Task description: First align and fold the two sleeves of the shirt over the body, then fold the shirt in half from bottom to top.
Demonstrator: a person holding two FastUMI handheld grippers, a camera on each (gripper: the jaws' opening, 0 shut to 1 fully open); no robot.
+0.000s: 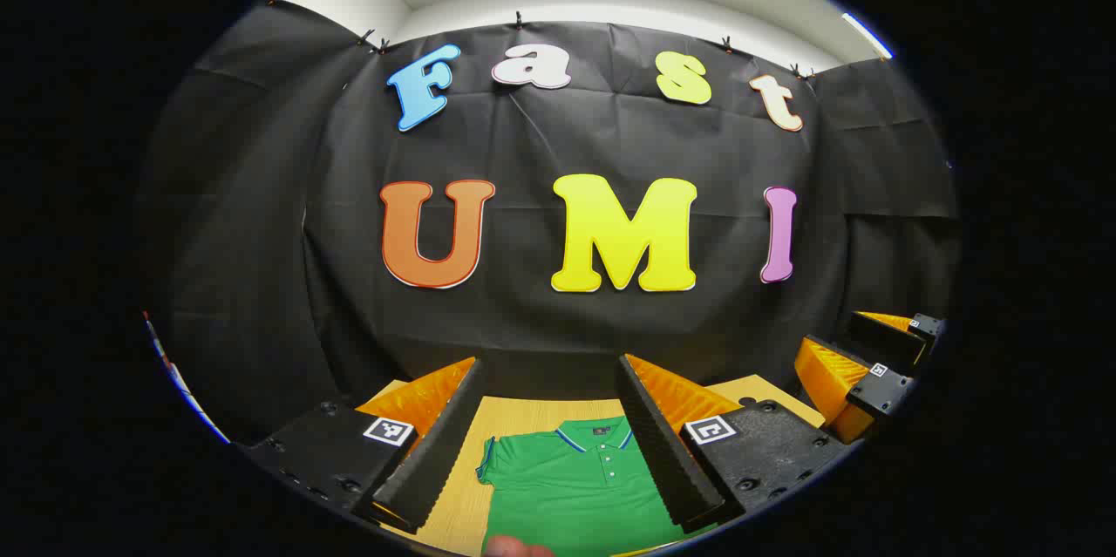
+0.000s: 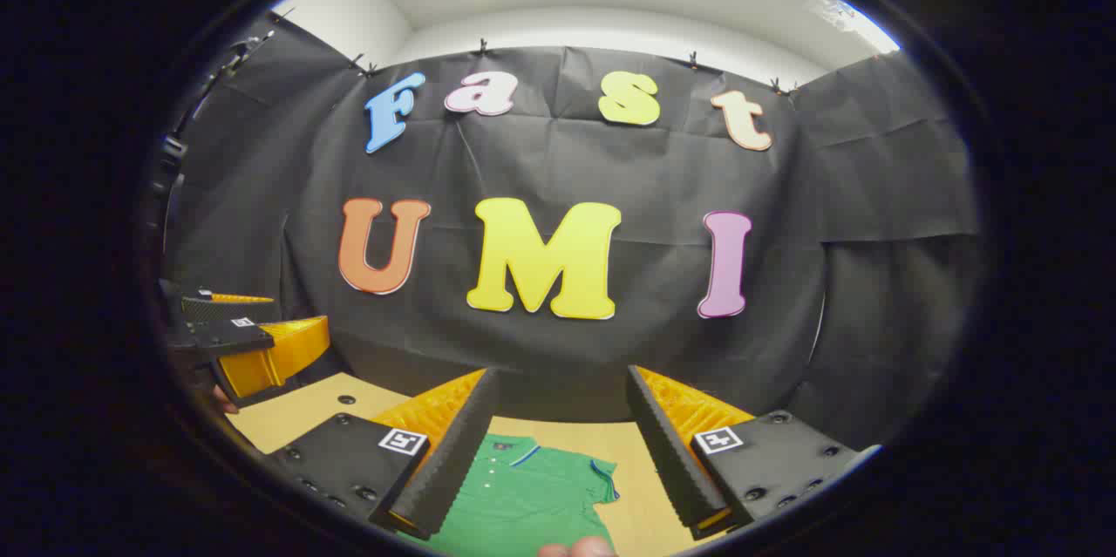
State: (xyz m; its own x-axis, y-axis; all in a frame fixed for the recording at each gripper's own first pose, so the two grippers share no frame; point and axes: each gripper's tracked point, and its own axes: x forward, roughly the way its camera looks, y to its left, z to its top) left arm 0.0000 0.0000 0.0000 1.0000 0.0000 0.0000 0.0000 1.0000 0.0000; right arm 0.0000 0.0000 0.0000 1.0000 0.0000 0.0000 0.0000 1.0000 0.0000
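A green shirt [image 1: 571, 487] is lying flat on the wooden counter [image 1: 523, 413], with its collar pointing toward the black cloth wall [image 1: 558, 139]. In the left gripper view, the left tool [image 1: 549, 435] is hanging above the shirt with its 2 fingers wide apart and holding nothing. The right tool [image 1: 872, 370] is showing off to the side there, also up in the air.

In the right gripper view, the right tool [image 2: 562, 444] is floating over the shirt [image 2: 523, 496] too, its 2 fingers spread apart and not touching the cloth. The left tool [image 2: 235, 339] is showing at the left edge. One short sleeve [image 2: 602, 478] is sticking out flat on the counter [image 2: 296, 417].
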